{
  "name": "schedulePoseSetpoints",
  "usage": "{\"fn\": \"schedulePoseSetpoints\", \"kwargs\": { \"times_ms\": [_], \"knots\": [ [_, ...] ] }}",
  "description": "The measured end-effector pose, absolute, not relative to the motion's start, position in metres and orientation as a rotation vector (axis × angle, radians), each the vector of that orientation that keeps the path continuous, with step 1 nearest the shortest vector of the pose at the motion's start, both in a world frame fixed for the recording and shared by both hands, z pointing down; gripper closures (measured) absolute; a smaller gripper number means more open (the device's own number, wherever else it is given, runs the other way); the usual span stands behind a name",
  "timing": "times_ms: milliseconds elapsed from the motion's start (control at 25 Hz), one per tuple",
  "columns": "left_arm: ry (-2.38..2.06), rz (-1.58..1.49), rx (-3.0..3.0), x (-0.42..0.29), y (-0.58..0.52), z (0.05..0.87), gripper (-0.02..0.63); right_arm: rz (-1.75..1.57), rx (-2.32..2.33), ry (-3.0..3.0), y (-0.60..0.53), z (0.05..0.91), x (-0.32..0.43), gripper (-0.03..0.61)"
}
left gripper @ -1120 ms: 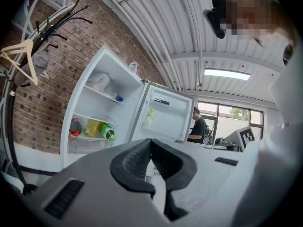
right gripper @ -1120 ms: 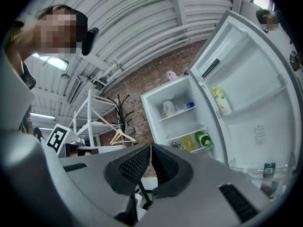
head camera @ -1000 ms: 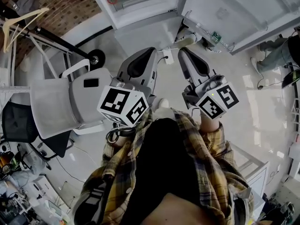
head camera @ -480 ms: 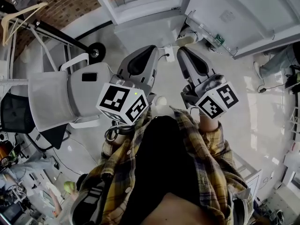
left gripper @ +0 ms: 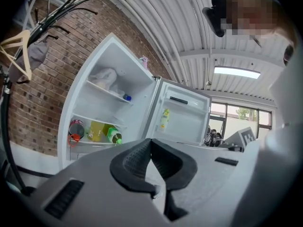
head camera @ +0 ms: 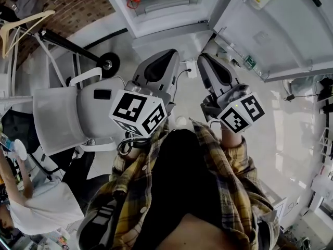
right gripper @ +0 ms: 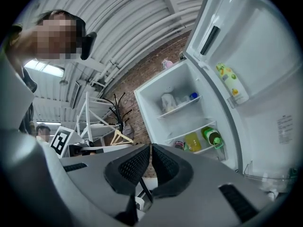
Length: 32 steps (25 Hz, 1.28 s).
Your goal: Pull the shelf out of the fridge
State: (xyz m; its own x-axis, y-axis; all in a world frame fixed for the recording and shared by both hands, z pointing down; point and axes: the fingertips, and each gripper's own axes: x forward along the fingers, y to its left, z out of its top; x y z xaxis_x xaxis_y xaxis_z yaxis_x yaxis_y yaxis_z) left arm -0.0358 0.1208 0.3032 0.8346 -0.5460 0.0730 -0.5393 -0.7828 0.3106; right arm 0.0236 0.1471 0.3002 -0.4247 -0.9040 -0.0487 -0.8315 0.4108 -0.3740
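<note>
The white fridge (head camera: 156, 14) stands open ahead of me, apart from both grippers. Its upper glass shelf (left gripper: 110, 92) carries a white bag and a small blue-capped item. The lower shelf (right gripper: 195, 132) has bottles (left gripper: 97, 132) under it: red, yellow and green. The open door (head camera: 283, 25) swings to the right, with a yellow bottle (right gripper: 231, 83) in its rack. My left gripper (head camera: 167, 57) and right gripper (head camera: 204, 60) are held side by side at chest height and point toward the fridge. Each is shut with nothing between its pads.
A white chair (head camera: 67, 116) stands to my left. Beyond it is a black coat stand with a wooden hanger (head camera: 21, 27) against the brick wall. A person in white (head camera: 36, 202) stands at the lower left. A white plug and cable (head camera: 187, 64) lie on the floor before the fridge.
The head view has tipped up a little, so more of the fridge interior and door shows. A person in white has come into view at lower left. Both grippers stay shut and level.
</note>
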Motion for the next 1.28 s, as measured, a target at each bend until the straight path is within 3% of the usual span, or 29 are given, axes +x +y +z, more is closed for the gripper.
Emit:
{"fn": "schedulePoseSetpoints", "kwargs": {
  "times_ms": [680, 1280],
  "knots": [
    [-0.747, -0.052, 2.741, -0.068, -0.024, 0.297, 0.609, -0.410, -1.604, 2.323, 0.009, 0.296, 0.004, 0.551],
    [-0.901, -0.029, 2.664, -0.049, -0.097, 0.315, 0.609, -0.502, -1.484, 2.368, -0.079, 0.308, 0.034, 0.551]
  ]
}}
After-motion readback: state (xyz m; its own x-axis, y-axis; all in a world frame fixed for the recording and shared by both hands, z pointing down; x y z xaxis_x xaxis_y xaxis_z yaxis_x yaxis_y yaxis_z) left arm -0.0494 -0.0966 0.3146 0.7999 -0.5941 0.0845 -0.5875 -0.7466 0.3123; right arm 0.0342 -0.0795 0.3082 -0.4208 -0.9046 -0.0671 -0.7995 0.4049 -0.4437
